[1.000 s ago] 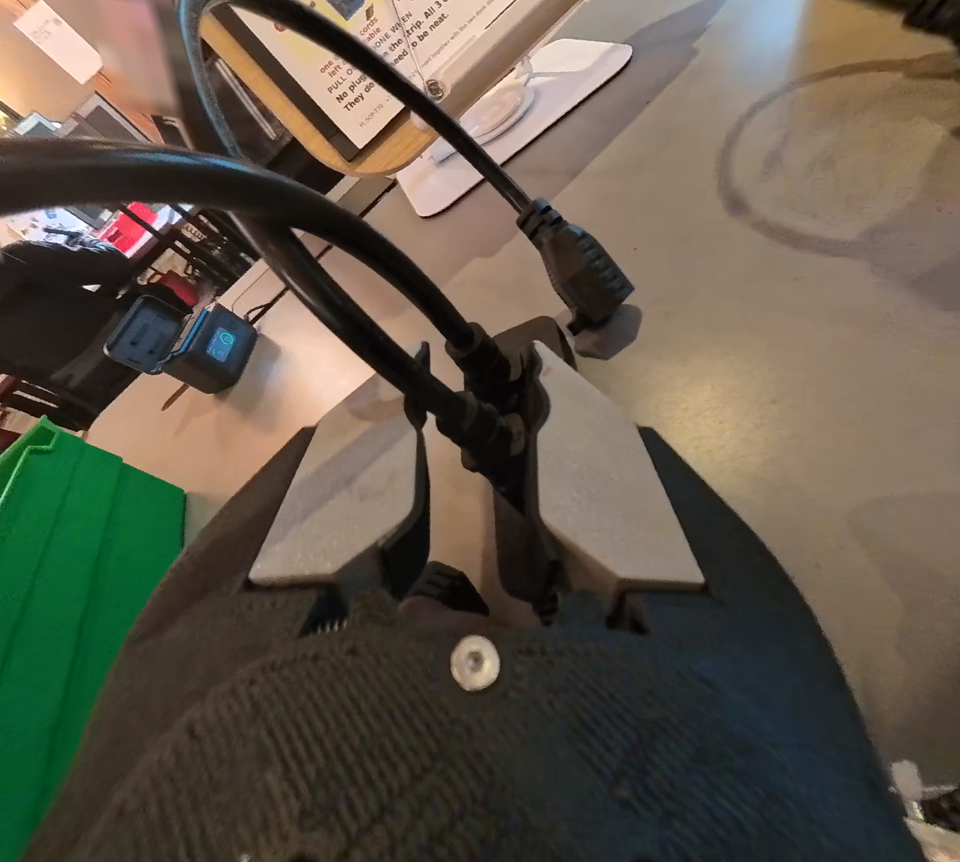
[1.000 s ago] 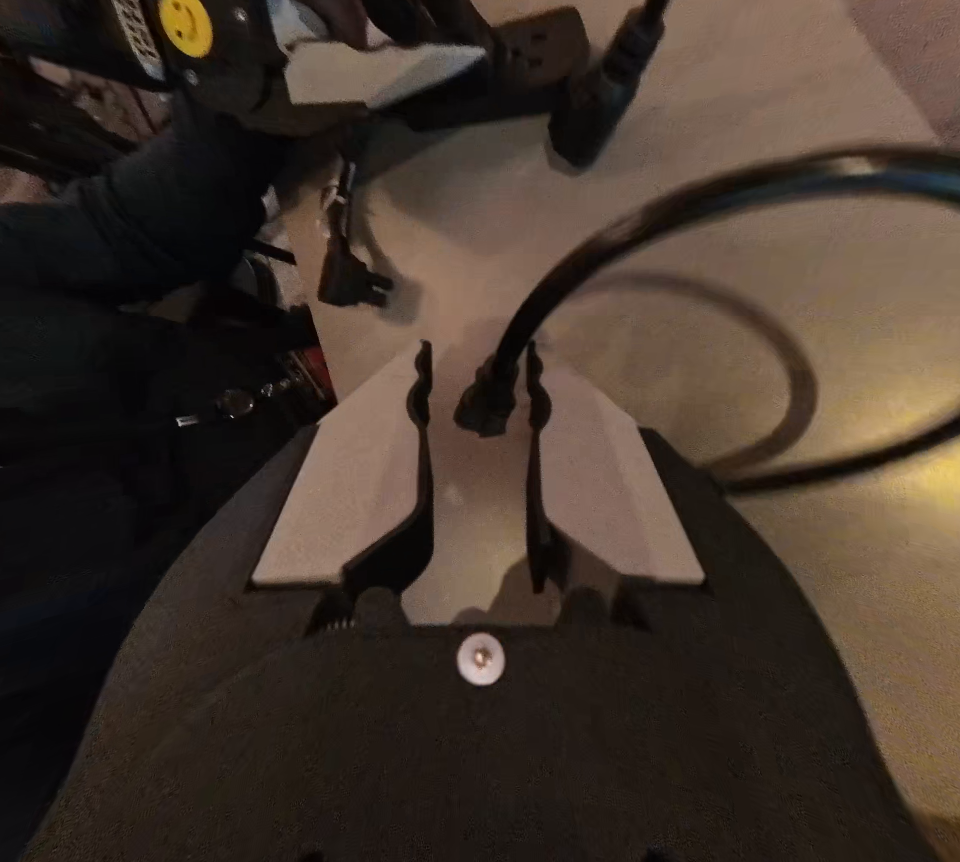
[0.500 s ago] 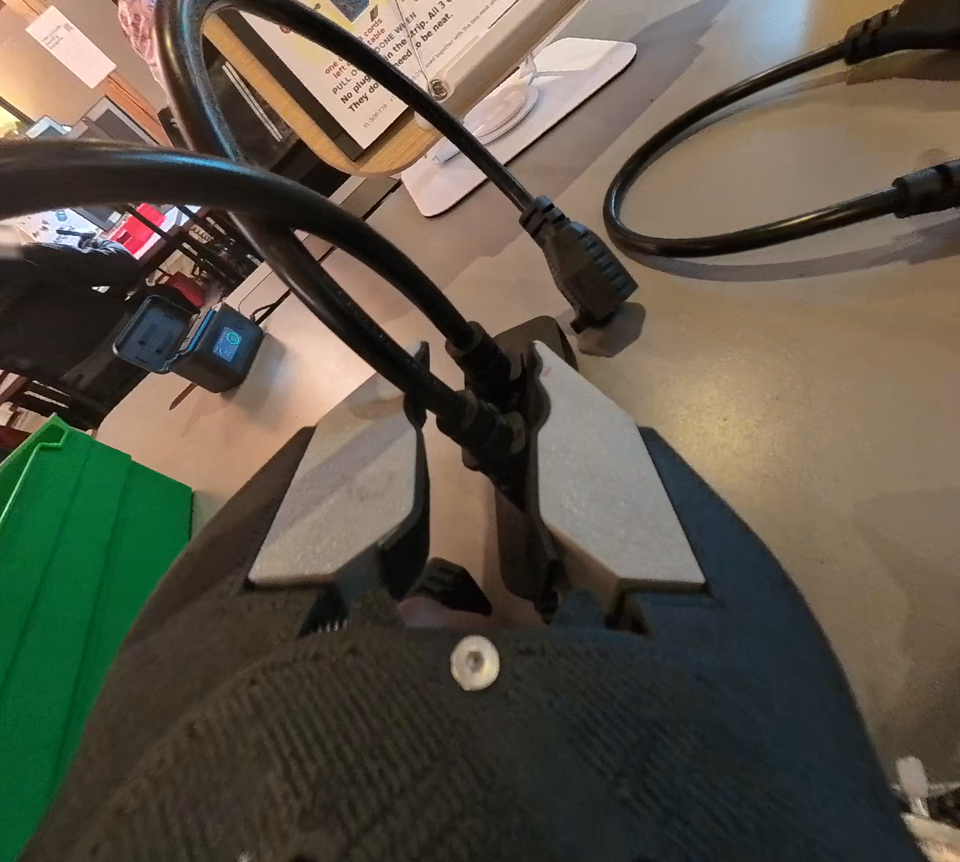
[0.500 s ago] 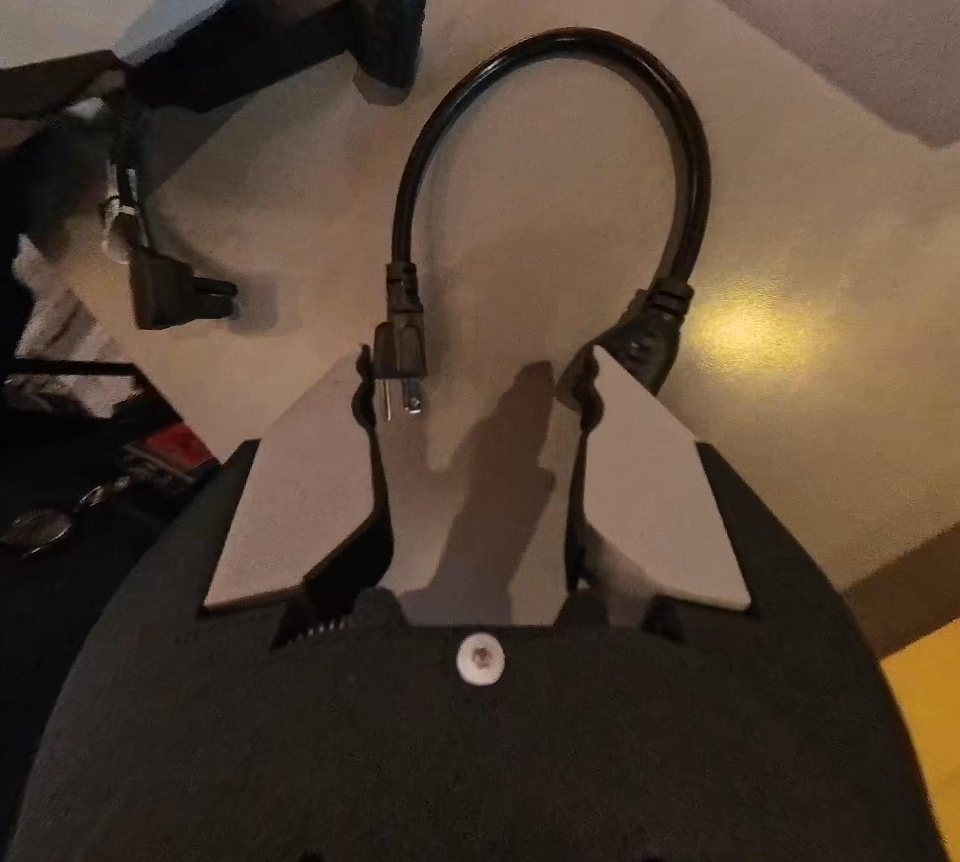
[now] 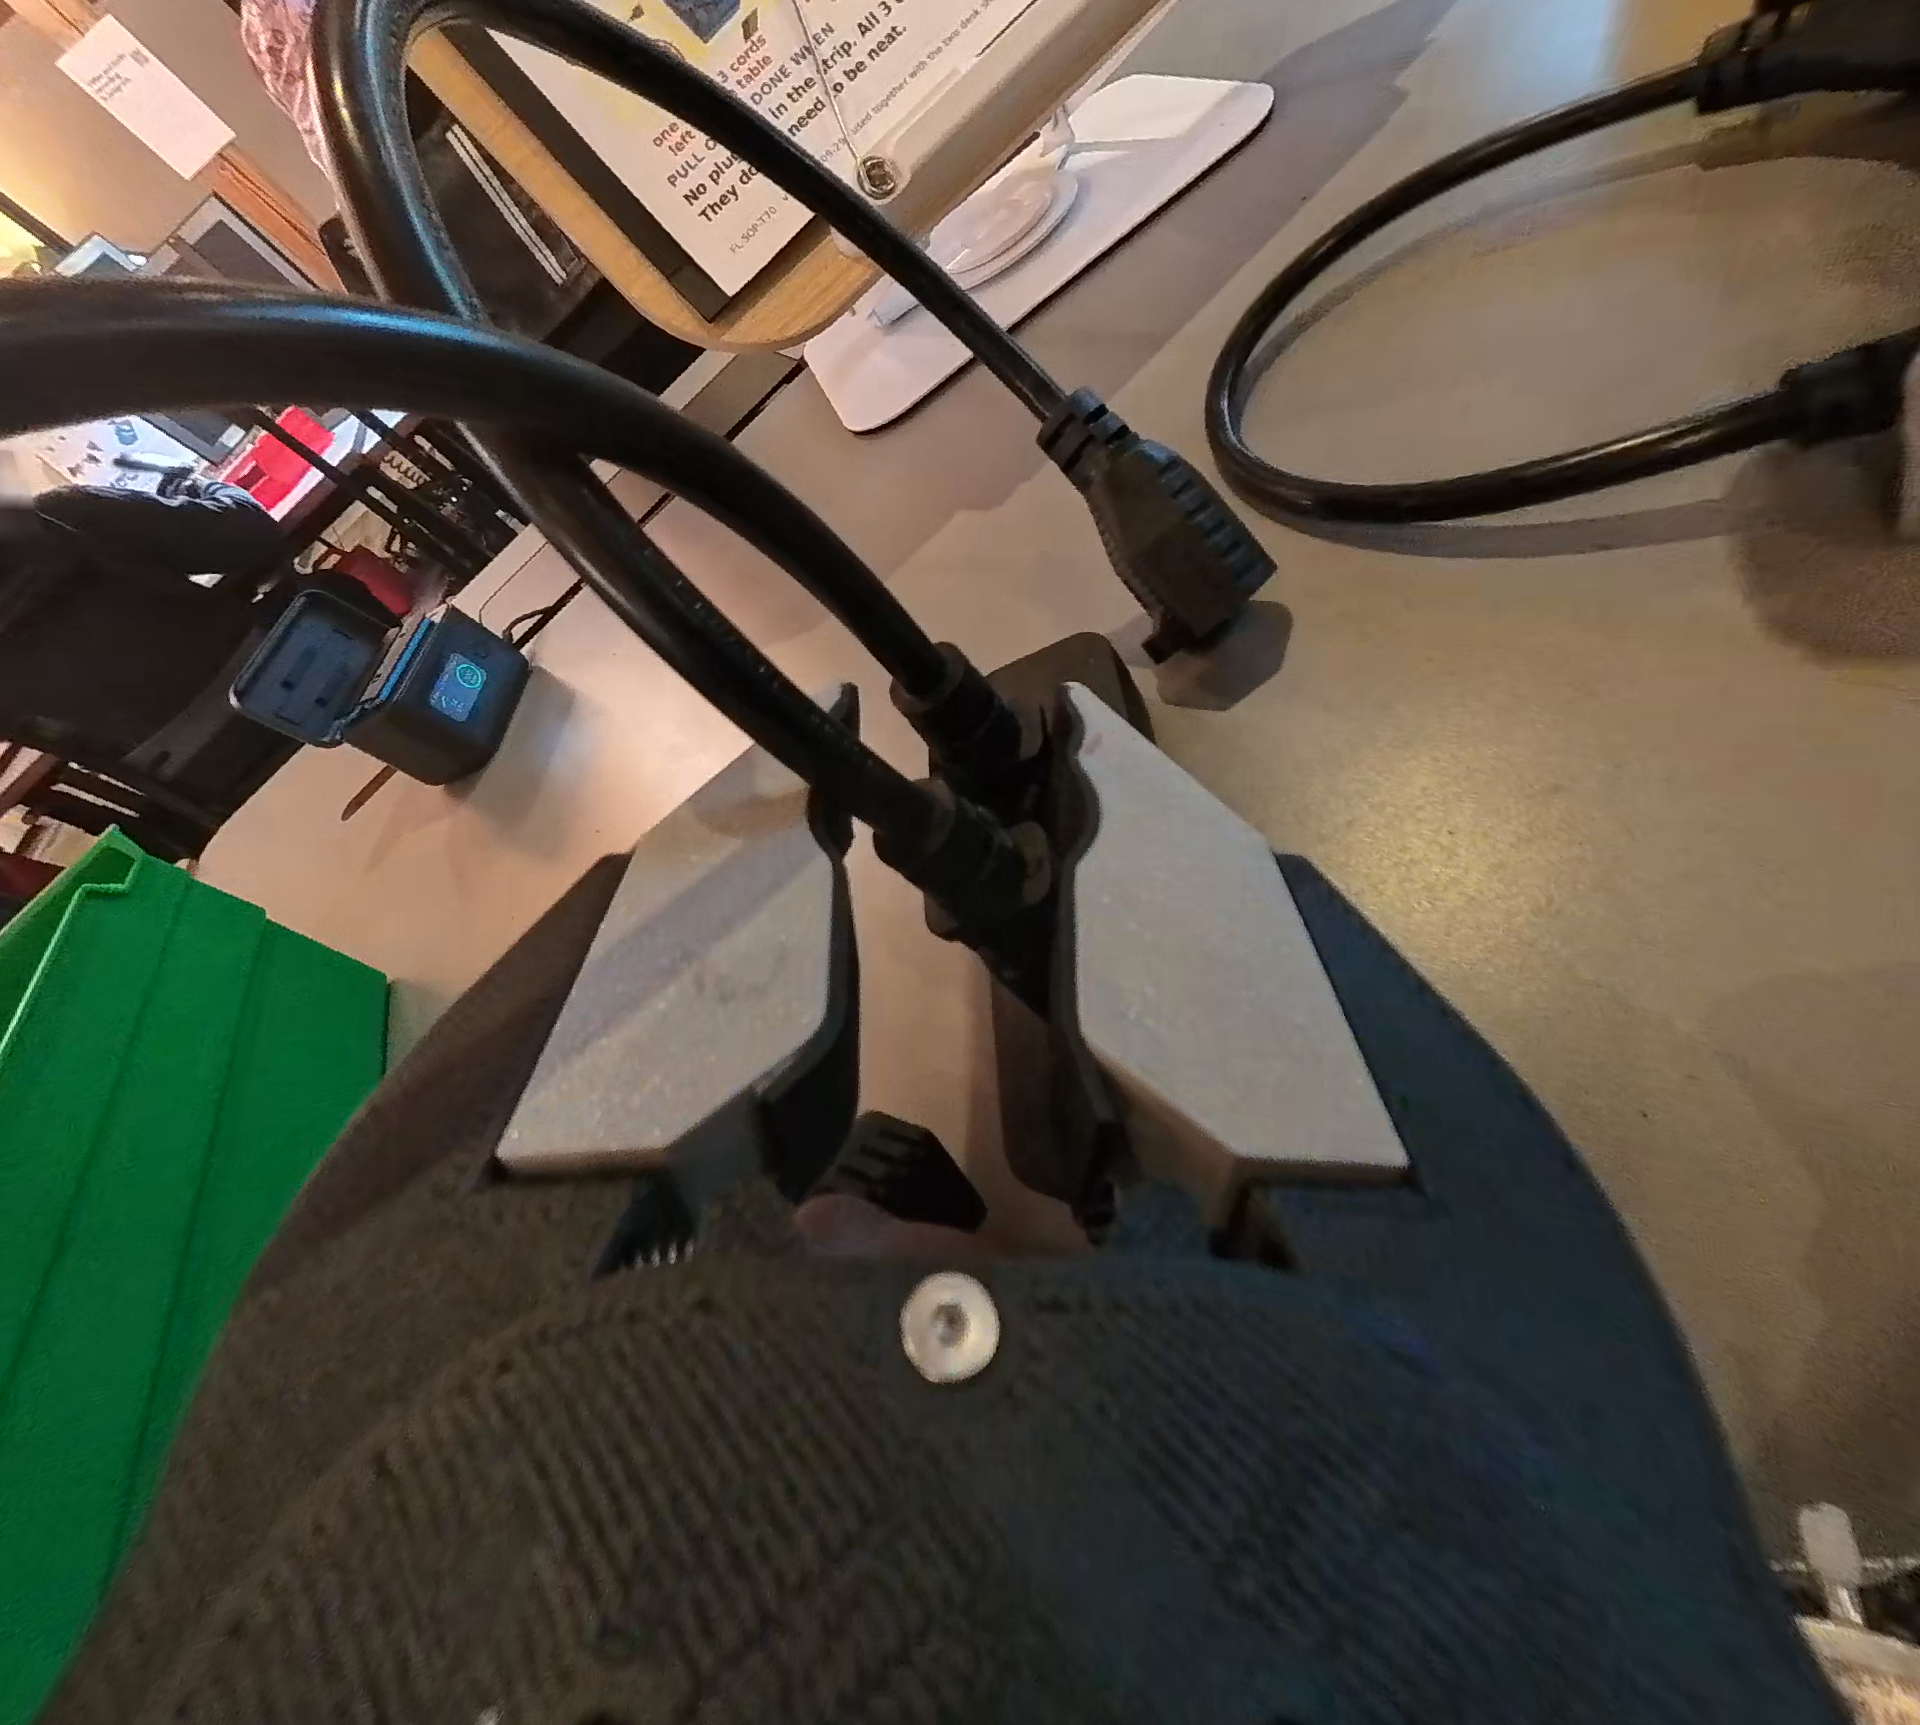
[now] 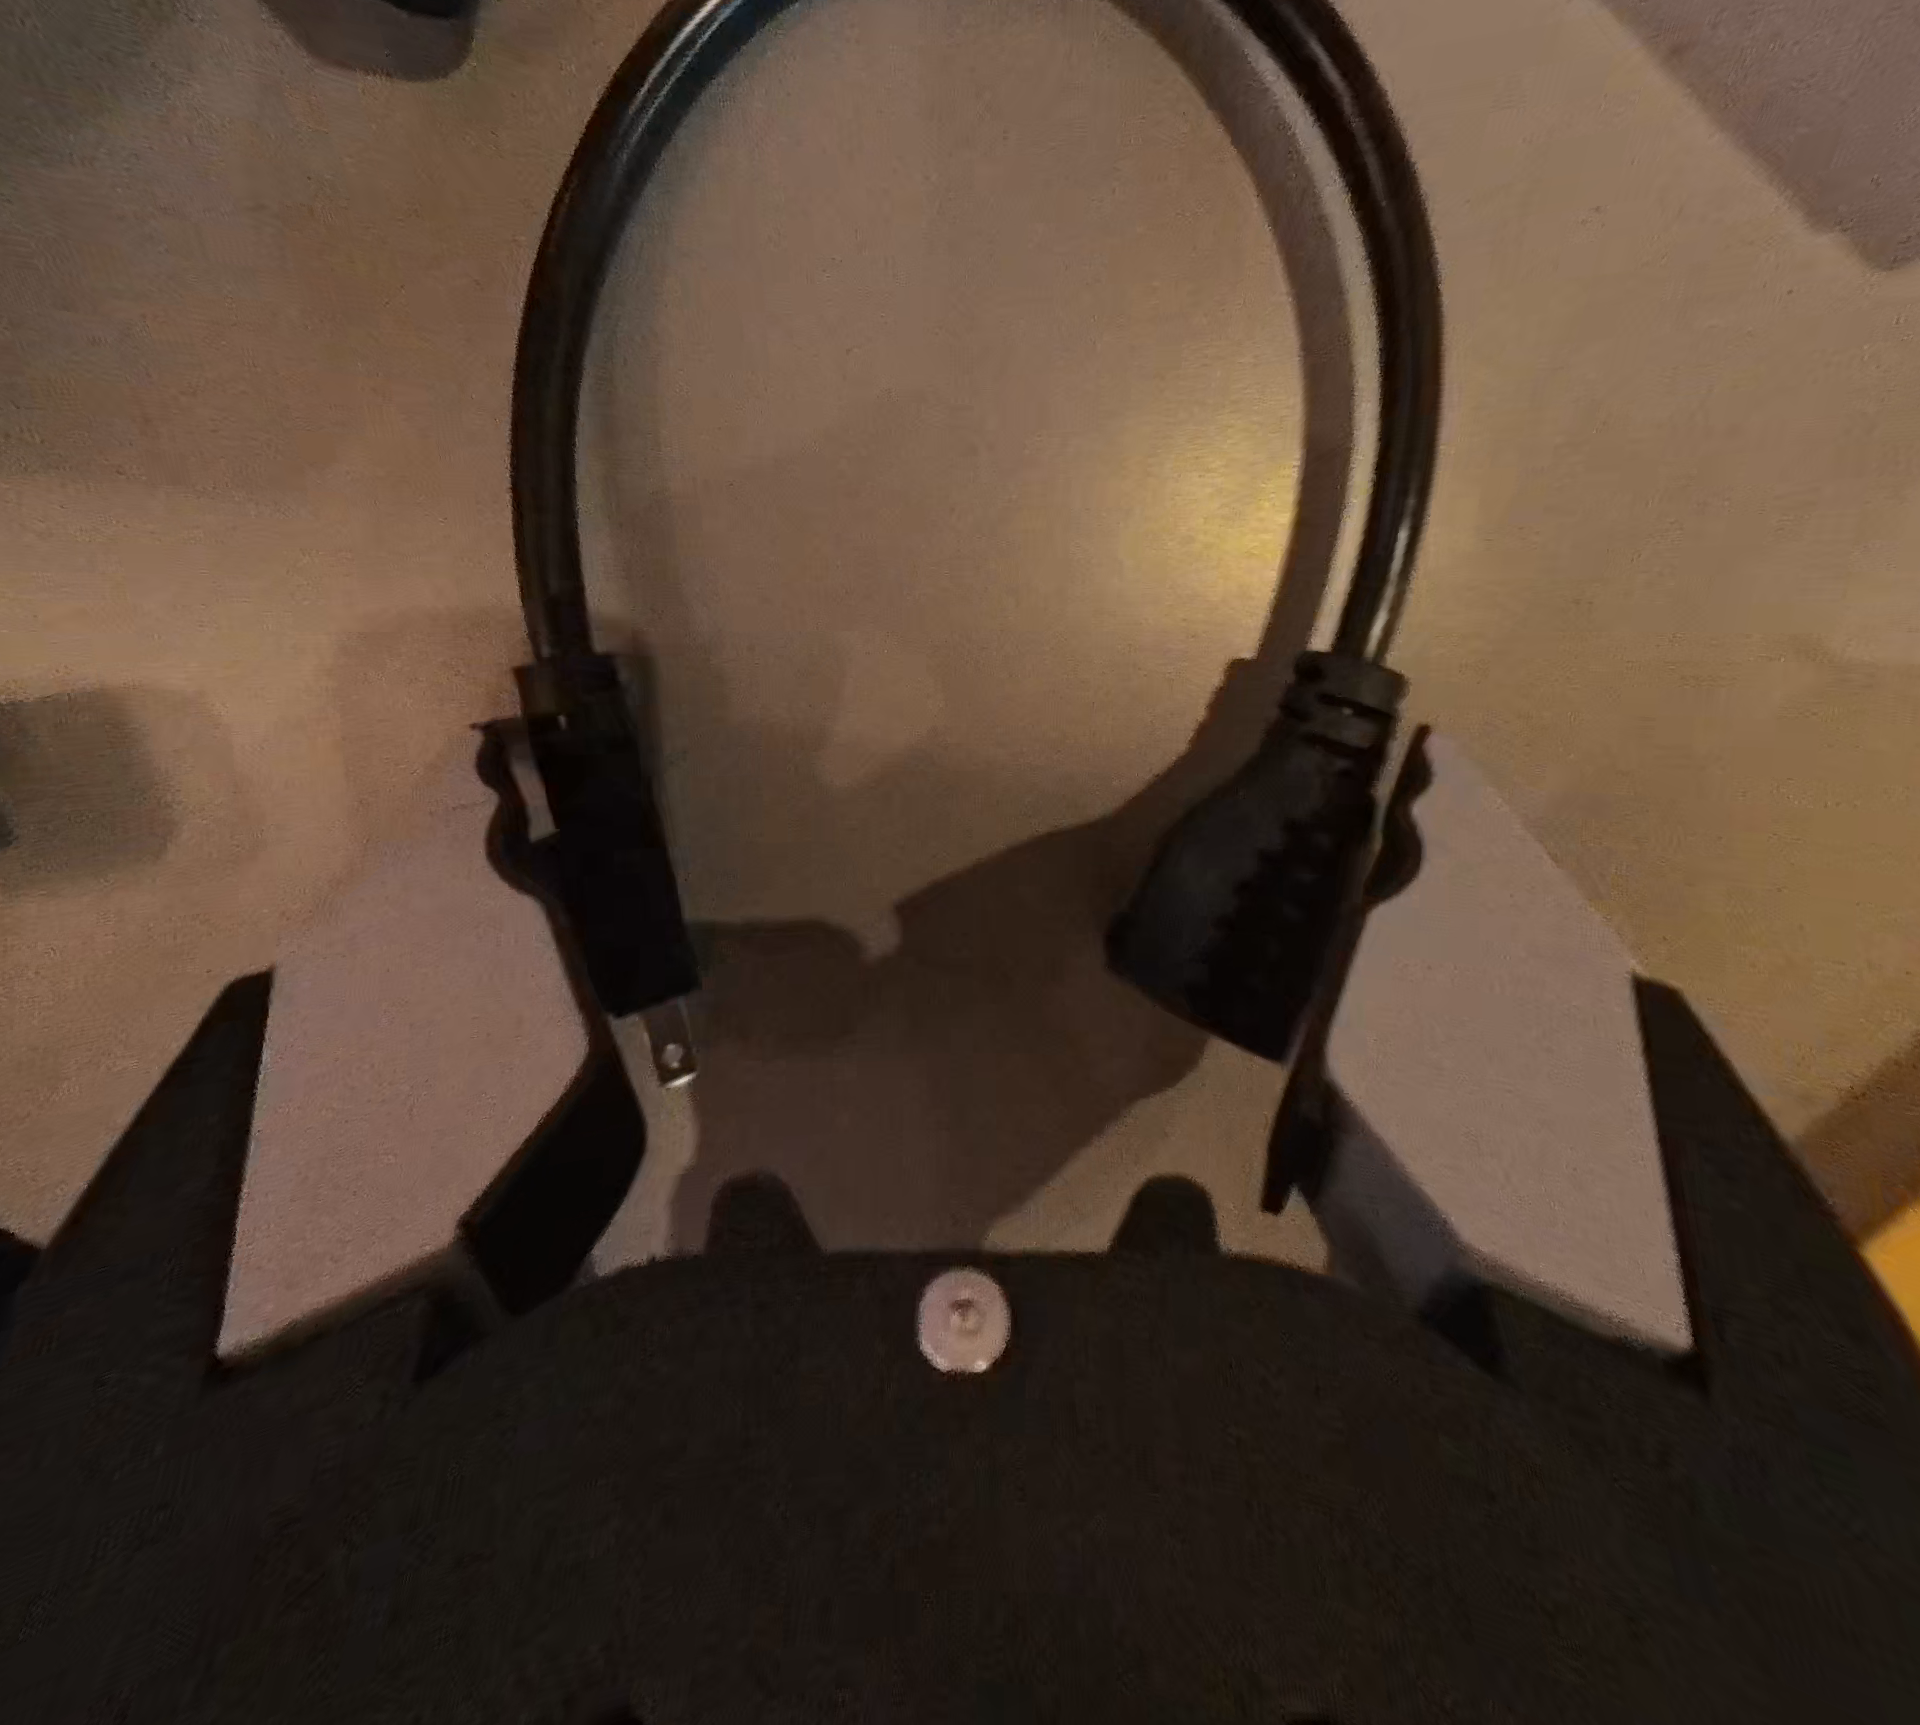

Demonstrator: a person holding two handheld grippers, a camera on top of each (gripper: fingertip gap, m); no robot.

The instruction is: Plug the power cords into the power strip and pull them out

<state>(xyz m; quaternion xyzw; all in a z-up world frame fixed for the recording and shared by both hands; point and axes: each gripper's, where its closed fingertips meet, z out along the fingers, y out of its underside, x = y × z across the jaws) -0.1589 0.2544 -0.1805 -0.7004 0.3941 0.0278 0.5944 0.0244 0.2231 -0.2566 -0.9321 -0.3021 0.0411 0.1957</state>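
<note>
My left gripper (image 5: 956, 740) is shut on the black power strip (image 5: 1081, 673) and holds it on the table. Two black cords are plugged into it between the fingers, at the plugs (image 5: 971, 808). One cord's socket end (image 5: 1174, 532) rests on the table just beyond the strip. A third short black cord (image 6: 549, 428) lies in a loop on the table and also shows in the left wrist view (image 5: 1351, 503). My right gripper (image 6: 951, 740) is wide open and low over it. The cord's plug (image 6: 613, 844) is by the left finger and its socket end (image 6: 1247, 886) by the right finger.
A green bin (image 5: 156, 1104) stands at the left. An instruction sheet on a stand (image 5: 831, 13) with a white base (image 5: 1122, 200) is at the back. A small black device with a blue screen (image 5: 436, 699) sits on the grey table (image 5: 1507, 948).
My right gripper let go of the third cord's plug, opened wide and came down close over the cord, which now lies on the table. My left gripper has not moved.
</note>
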